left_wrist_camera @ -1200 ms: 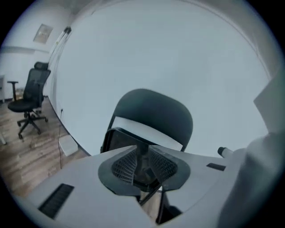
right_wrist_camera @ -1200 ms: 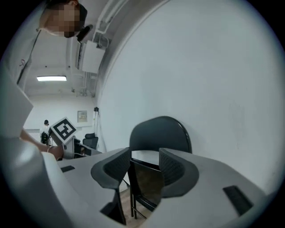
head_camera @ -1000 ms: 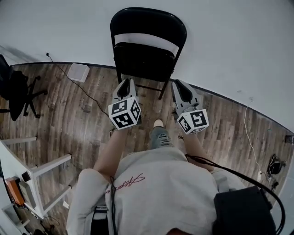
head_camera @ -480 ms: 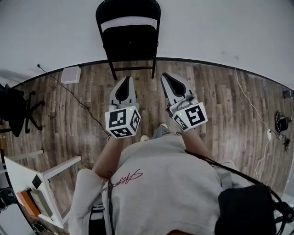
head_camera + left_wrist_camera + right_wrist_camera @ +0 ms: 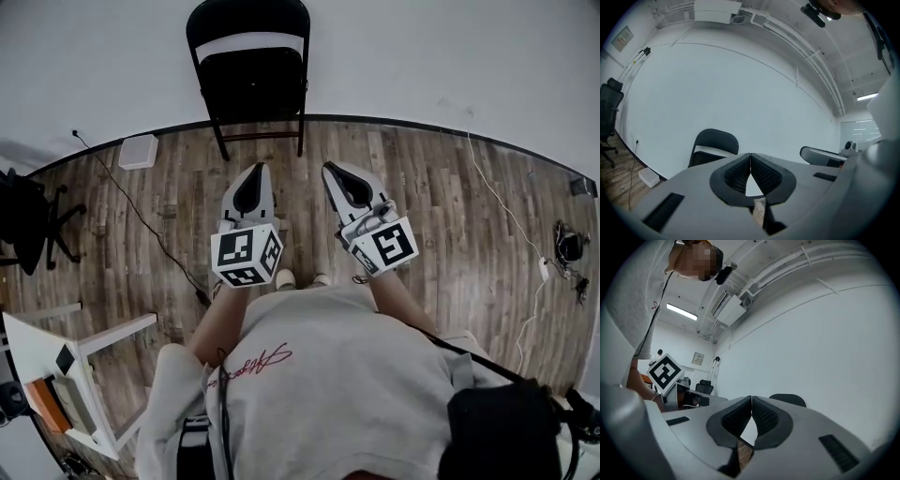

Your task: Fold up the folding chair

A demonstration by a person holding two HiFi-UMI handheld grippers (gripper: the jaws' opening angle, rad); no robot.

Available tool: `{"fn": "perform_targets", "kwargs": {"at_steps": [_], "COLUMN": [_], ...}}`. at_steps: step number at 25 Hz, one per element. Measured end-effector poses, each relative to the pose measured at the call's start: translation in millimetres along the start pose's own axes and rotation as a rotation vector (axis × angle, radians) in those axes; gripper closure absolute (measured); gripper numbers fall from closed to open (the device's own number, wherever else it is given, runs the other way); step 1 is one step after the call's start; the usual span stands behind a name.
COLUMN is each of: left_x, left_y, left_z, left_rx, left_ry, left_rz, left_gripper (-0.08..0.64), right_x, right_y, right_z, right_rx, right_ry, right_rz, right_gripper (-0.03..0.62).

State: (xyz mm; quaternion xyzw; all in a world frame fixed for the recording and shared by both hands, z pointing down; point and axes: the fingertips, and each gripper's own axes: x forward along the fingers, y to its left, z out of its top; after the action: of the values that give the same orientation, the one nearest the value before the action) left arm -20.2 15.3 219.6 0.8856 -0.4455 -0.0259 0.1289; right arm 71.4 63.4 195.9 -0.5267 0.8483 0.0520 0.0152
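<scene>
By the one white wall (image 5: 450, 56), on the wooden floor (image 5: 450, 206), stands one black folding chair (image 5: 248, 84), open. The two claws, left gripper (image 5: 253, 173) and right gripper (image 5: 331, 172), are well apart from it. Both have jaws pressed together, pinching nothing.

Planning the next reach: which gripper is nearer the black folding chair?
Left, slightly. The left gripper points straight at the folding chair across bare floor; the right gripper is alongside it, offset just past the chair's right edge. Neither touches it.
</scene>
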Motion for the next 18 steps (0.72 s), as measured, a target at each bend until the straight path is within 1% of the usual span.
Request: {"fn": "perform_targets", "kwargs": {"at_steps": [2,6,18], "left_x": [-3.3,-4.0,-0.9], "left_y": [-8.1,-18.4,-15.8], "left_z": [-0.6,4.4,8.1], "left_rx": [-0.004,0.025,0.031], "left_ry": [-0.002,-0.019,-0.027], "left_rz": [-0.009,-0.014,-0.013], "left_gripper": [0.543,0.542,0.543], "right_x": [-7.7,-14.8,-4.6], "right_y": [0.7,-4.4,-6.4], "right_z": [-1.6,-5.8,-5.9], "right_rx": [0.003,0.012,0.017], "right_ry": [0.007,0.02,0.023], "right_rz": [0.0,-0.004,0.005], "right_gripper": [0.575,0.575,0.575]}}
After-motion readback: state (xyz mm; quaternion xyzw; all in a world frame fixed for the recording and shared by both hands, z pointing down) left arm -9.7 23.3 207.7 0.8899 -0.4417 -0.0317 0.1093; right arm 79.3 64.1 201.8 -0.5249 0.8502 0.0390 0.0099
